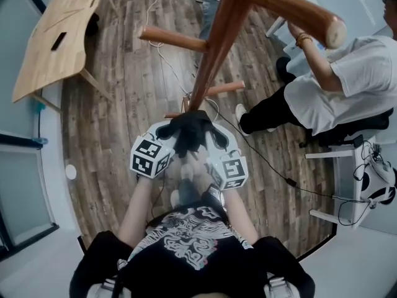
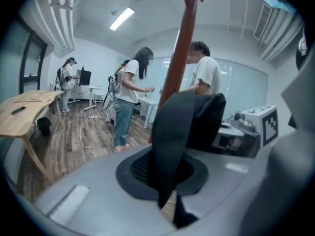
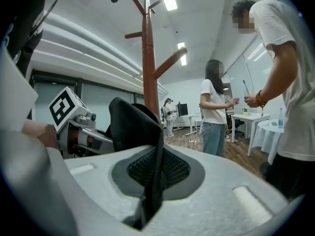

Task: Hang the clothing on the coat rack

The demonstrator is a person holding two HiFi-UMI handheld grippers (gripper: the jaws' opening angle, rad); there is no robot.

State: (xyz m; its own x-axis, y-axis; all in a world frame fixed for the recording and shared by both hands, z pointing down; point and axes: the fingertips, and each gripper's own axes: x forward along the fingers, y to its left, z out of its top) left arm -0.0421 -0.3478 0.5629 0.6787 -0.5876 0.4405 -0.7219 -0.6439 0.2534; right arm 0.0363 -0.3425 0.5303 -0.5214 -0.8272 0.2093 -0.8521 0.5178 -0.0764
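A black garment (image 1: 190,133) hangs bunched between both grippers, just in front of the brown wooden coat rack (image 1: 214,42), whose pegs (image 1: 170,39) jut out above. My left gripper (image 1: 167,132) is shut on the garment's left side; in the left gripper view the black cloth (image 2: 172,141) rises out of the pinched jaws (image 2: 170,200). My right gripper (image 1: 215,136) is shut on the other side, with a fold of cloth (image 3: 135,124) standing up from its jaws (image 3: 147,205). The rack's pole (image 3: 147,68) stands straight ahead, close behind the cloth.
A person in a white shirt (image 1: 347,85) sits close on the right of the rack, one arm raised. A wooden table (image 1: 56,36) stands at the far left. Cables (image 1: 164,61) trail over the wood floor. Other people (image 2: 129,102) stand further back near white tables (image 3: 248,119).
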